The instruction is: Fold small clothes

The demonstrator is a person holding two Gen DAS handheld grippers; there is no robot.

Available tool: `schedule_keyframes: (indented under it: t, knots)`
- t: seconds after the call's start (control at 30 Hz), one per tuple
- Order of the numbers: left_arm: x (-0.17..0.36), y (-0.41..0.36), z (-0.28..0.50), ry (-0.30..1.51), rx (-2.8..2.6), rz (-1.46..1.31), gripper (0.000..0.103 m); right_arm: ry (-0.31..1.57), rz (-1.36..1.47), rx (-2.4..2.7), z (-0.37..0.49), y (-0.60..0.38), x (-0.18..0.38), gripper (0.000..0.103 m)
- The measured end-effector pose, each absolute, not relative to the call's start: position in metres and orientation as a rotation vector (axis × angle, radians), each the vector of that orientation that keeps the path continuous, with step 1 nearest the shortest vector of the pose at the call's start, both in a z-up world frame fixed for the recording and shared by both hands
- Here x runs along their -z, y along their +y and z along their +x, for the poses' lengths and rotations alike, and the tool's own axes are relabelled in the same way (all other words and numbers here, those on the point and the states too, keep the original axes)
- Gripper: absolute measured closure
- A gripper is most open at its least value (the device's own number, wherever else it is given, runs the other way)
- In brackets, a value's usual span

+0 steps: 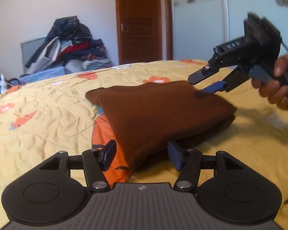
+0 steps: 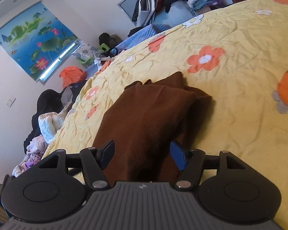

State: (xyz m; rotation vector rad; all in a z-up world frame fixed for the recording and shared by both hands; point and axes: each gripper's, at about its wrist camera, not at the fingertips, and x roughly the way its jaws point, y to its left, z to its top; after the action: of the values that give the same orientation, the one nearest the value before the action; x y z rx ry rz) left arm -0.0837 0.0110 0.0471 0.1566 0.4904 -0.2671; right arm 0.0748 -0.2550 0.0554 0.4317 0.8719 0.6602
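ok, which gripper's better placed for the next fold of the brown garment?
Probably left. The left gripper is open, straddling the near corner of the folded brown fabric garment on the yellow floral quilt. The right gripper, also open, hovers at its far edge.

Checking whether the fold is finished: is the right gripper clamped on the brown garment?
No. In the left wrist view the right gripper hangs open above the brown garment's far corner, gripping no cloth.
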Motion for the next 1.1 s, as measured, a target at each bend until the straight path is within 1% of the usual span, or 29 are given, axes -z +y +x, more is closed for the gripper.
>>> schedule_keyframes:
  t: [0.1, 0.13, 0.17, 0.2, 0.27, 0.3, 0.37, 0.43, 0.47, 0.5, 0.53, 0.57, 0.63, 0.67, 0.8, 0.83, 0.87, 0.93, 1.03, 1.1]
  knots:
    - [-0.036, 0.008, -0.065, 0.515, 0.221, 0.158, 0.045, 0.939, 0.377, -0.628, 0.086, -0.236, -0.040, 0.037]
    - [-0.035, 0.006, -0.063, 0.520, 0.218, 0.167, 0.058, 0.939, 0.366, -0.634, 0.087, -0.232, -0.037, 0.040]
    - [-0.036, 0.005, -0.065, 0.512, 0.229, 0.169, 0.078, 0.932, 0.349, -0.651, 0.085, -0.229, -0.037, 0.064]
    - [-0.039, 0.005, -0.068, 0.501, 0.237, 0.168, 0.081, 0.931, 0.340, -0.671, 0.082, -0.228, -0.040, 0.076]
    - [-0.044, 0.006, -0.074, 0.490, 0.256, 0.170, 0.083, 0.861, 0.290, -0.686, 0.072, -0.233, -0.056, 0.081]
    - [-0.043, 0.007, -0.076, 0.497, 0.269, 0.172, 0.083, 0.844, 0.287, -0.675, 0.072, -0.240, -0.059, 0.082]
    - [-0.037, 0.011, -0.074, 0.532, 0.271, 0.164, 0.083, 0.886, 0.330, -0.624, 0.083, -0.256, -0.046, 0.083]
    - [-0.035, 0.014, -0.073, 0.560, 0.263, 0.151, 0.083, 0.919, 0.404, -0.633, 0.086, -0.264, -0.032, 0.081]
    - [-0.036, 0.014, -0.075, 0.557, 0.262, 0.152, 0.082, 0.910, 0.439, -0.644, 0.083, -0.267, -0.033, 0.066]
    - [-0.038, 0.015, -0.079, 0.548, 0.257, 0.157, 0.081, 0.906, 0.464, -0.644, 0.079, -0.271, -0.038, 0.059]
    - [-0.040, 0.014, -0.082, 0.536, 0.250, 0.166, 0.076, 0.891, 0.488, -0.652, 0.073, -0.275, -0.043, 0.040]
    - [-0.041, 0.014, -0.086, 0.527, 0.245, 0.177, 0.071, 0.865, 0.503, -0.665, 0.065, -0.279, -0.048, 0.029]
    - [-0.040, 0.012, -0.087, 0.525, 0.242, 0.197, 0.066, 0.859, 0.517, -0.716, 0.054, -0.282, -0.055, 0.032]
    - [-0.038, 0.011, -0.086, 0.527, 0.243, 0.204, 0.066, 0.872, 0.506, -0.741, 0.049, -0.281, -0.056, 0.032]
    - [-0.033, 0.002, -0.073, 0.519, 0.226, 0.203, 0.066, 0.939, 0.301, -0.690, 0.040, -0.254, -0.051, 0.034]
    - [-0.032, 0.000, -0.069, 0.516, 0.214, 0.202, 0.067, 0.953, 0.293, -0.690, 0.039, -0.250, -0.047, 0.038]
    - [-0.032, -0.001, -0.065, 0.531, 0.205, 0.199, 0.071, 0.957, 0.287, -0.703, 0.039, -0.248, -0.043, 0.056]
    - [-0.037, 0.004, -0.067, 0.524, 0.204, 0.156, 0.090, 0.977, 0.245, -0.747, 0.036, -0.241, -0.044, 0.090]
    - [-0.039, 0.017, -0.076, 0.544, 0.224, 0.136, 0.091, 0.912, 0.139, -0.745, 0.020, -0.245, -0.061, 0.091]
    - [-0.028, 0.021, -0.076, 0.586, 0.232, 0.125, 0.091, 0.933, 0.138, -0.686, 0.026, -0.255, -0.051, 0.091]
